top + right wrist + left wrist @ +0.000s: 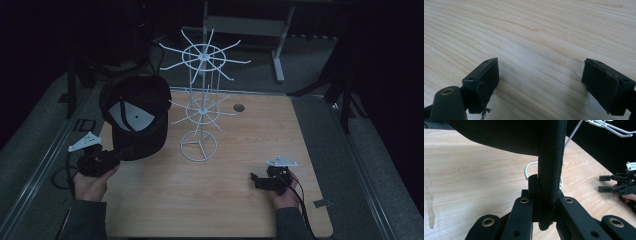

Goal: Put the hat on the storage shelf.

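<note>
A black cap (pixel 135 115) with a white inner lining is held up above the left side of the wooden table (pixel 230 210). My left gripper (pixel 117 155) is shut on the cap's brim (pixel 550 170), which runs up between the jaws in the left gripper view. A white wire rack (pixel 202 105) with two tiers of spokes stands at the table's middle back, just right of the cap. My right gripper (pixel 256 180) rests low over the table's right front, open and with nothing in it; its fingers (pixel 484 80) stand wide apart over bare wood.
A small round hole (pixel 238 107) lies in the table behind the rack. A metal bracket (pixel 322 203) sits at the table's right edge. Dark stands and a grey frame rise beyond the table's far edge.
</note>
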The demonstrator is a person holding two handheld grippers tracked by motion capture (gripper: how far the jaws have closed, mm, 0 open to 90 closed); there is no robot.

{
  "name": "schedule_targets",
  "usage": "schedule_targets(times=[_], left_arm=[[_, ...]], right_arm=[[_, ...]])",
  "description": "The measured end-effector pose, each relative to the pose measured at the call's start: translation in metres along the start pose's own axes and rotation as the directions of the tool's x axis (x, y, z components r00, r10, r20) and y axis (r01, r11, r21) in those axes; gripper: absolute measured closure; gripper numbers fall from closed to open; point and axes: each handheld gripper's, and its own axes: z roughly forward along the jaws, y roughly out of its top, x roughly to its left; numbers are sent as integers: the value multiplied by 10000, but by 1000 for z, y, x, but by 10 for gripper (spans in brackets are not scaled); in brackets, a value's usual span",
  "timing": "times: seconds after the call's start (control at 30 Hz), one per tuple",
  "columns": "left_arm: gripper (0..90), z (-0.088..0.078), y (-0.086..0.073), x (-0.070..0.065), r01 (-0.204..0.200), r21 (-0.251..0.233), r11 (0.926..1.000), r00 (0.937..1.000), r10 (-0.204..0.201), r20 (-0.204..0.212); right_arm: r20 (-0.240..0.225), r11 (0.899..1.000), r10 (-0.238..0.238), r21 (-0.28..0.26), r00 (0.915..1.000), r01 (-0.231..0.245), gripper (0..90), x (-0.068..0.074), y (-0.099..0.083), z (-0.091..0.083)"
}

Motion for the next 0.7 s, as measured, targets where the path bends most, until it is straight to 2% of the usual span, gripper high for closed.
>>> schedule_targets(times=[0.7], left_arm=[[865, -5, 11, -10, -317, -267, 9991, 9995, 316, -61]], right_arm=[[-1, 10000, -9, -10, 10000, 9, 139, 0, 0, 0]])
